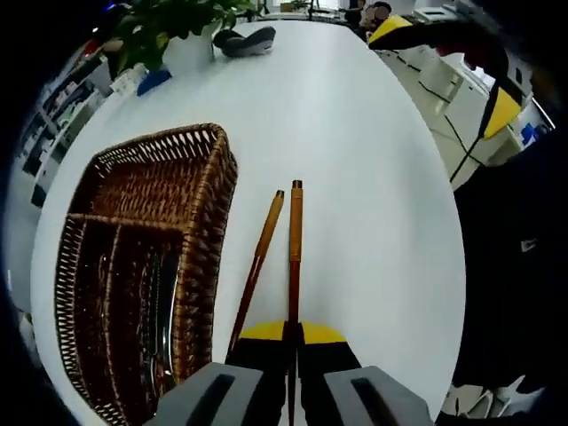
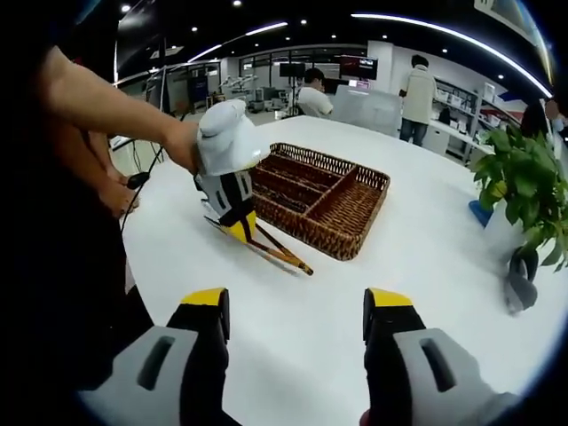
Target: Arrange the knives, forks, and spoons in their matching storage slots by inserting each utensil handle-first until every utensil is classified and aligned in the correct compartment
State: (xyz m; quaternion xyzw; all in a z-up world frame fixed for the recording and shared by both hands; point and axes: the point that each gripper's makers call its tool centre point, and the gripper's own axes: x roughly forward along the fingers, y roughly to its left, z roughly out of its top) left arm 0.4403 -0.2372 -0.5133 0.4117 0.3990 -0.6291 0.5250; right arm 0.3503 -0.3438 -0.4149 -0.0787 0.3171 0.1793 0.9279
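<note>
2 brown chopstick-like sticks are seen on the white table (image 1: 373, 177), just right of the wicker tray (image 1: 213, 231) in the left gripper view. The straighter stick (image 1: 295, 257) is clamped between the closed jaws of the left gripper (image 1: 289, 342); the 2nd stick (image 1: 257, 266) lies angled beside it, its near end hidden under the left jaw, so whether it is also pinched cannot be told.

In the right gripper view the left gripper (image 2: 238, 222) is seen pressed low to the table (image 2: 426, 266) over both sticks (image 2: 280, 250), just in front of the tray (image 2: 355, 217). The right gripper (image 2: 297, 324) is held wide open, nothing between its jaws, well back from the tray.

Metal utensils (image 1: 158, 311) are visible in the tray's long slots; the types cannot be told.

Risks from here, as judged:
- The grip is taken near 1 end, so a long length is left unsupported. Swing or droop on lift is likely, and the tip may catch the wicker rim.
- If the 2nd stick is half-caught, it may be dragged, dropped, or rolled across the table on lift.
- Smooth round stick, narrow jaw contact: rotation or slip inside the grip is possible.
- The task names knives, forks and spoons only; no slot is clearly meant for sticks, so misfiling is a real chance.
- The tray is light and unfixed, and could be shoved by a low approach.
</note>
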